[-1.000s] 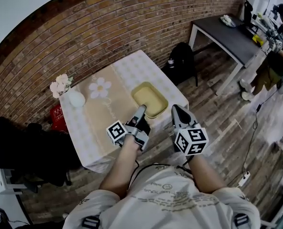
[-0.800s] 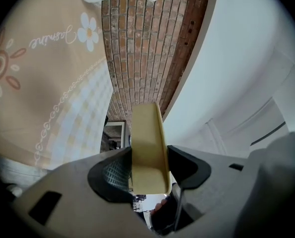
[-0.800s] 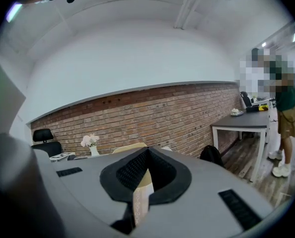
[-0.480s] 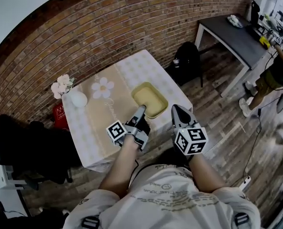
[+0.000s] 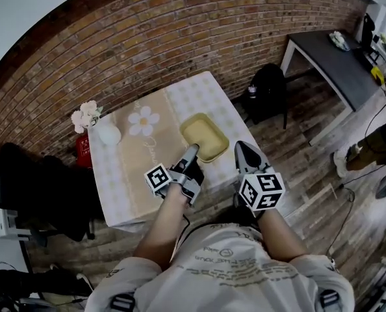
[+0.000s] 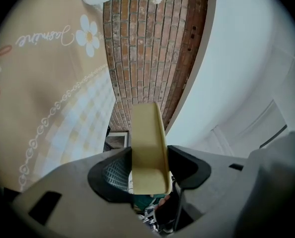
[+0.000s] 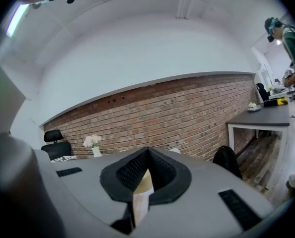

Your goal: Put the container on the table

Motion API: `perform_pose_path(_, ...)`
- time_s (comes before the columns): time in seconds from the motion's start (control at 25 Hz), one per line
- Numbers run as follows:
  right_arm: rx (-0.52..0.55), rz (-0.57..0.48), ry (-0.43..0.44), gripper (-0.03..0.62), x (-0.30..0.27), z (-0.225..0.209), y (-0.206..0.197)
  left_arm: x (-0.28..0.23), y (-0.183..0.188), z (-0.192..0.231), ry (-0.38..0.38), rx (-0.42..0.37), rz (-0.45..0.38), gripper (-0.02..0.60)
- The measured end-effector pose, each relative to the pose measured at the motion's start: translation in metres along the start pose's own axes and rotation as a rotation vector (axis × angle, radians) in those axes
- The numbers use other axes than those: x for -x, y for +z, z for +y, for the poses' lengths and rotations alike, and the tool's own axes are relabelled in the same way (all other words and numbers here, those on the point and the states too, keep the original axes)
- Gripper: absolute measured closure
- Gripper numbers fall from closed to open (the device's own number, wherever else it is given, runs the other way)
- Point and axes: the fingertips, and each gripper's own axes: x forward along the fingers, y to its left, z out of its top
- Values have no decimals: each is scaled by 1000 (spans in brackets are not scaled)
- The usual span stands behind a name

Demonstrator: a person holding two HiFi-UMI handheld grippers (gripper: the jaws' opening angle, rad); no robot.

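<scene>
Container point(image 5: 205, 135): yellow, shallow, rectangular; over the near right part of the surface point(image 5: 125, 174), contact with it unclear. Left gripper point(image 5: 192, 151) pinches its near rim. Right gripper point(image 5: 240, 147): pressed together, empty, just right of the container. White vase point(image 5: 106, 134): far left corner.

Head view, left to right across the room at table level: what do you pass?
Black office chair → white vase of flowers → daisy print on the tablecloth → yellow container → black backpack on the floor → dark desk.
</scene>
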Motion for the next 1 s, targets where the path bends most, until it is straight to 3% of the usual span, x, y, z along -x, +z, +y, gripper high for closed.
perform_pose_path(0.6, 7, 125, 167, 592, -71, -51, -14, -65, 13, 56, 94, -53, -35, 350)
perform_pose_path(1.0, 1, 191, 266, 591, -102, -92, -17, -81, 24, 107, 228, -65, -147, 350)
